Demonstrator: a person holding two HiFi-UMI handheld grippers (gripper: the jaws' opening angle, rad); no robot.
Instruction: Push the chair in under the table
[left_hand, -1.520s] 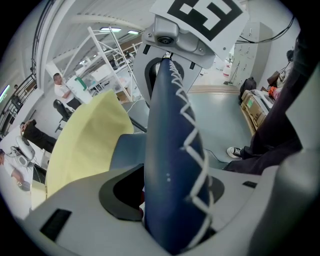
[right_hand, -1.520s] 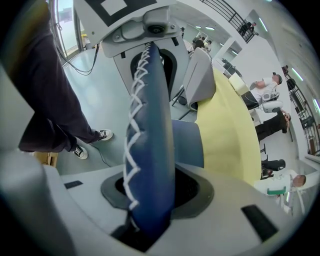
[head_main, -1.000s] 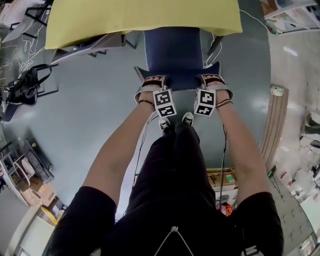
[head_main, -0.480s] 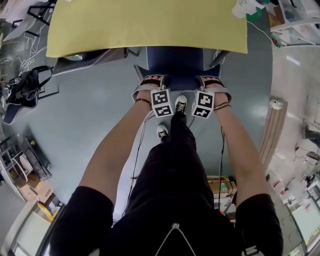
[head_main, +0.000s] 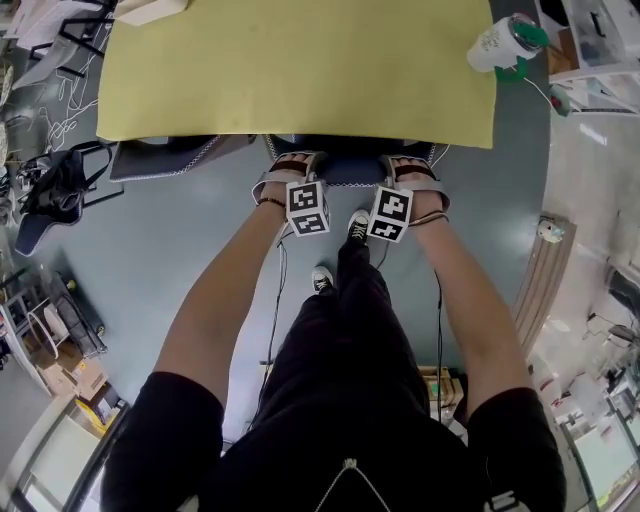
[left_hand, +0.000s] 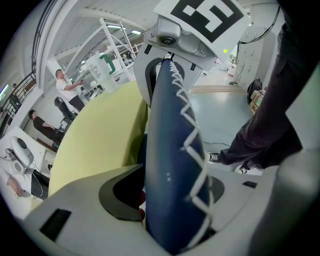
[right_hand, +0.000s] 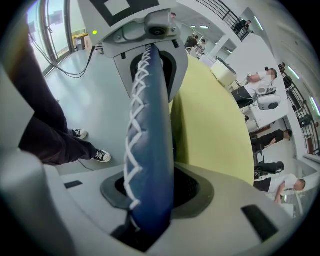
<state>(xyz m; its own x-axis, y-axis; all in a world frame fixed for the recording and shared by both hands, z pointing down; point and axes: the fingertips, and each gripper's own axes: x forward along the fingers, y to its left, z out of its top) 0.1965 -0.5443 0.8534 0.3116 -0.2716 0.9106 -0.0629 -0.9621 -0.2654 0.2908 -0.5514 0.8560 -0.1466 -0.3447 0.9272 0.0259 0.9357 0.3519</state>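
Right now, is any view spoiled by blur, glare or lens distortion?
Head view: sharp, fisheye bending toward the rims, the table evenly lit, a pale sheen on the floor at right. Left gripper view: dark rounded corners, the chair back looming large and slightly soft up close. Right gripper view: the same bending, windows washed out at upper left.

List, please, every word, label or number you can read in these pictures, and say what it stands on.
No readable text anywhere.
Left marker cube: black-and-white square pattern only, no letters.
Right marker cube: the same, pattern only.
Cup beside the yellow table: any print is too small to read.
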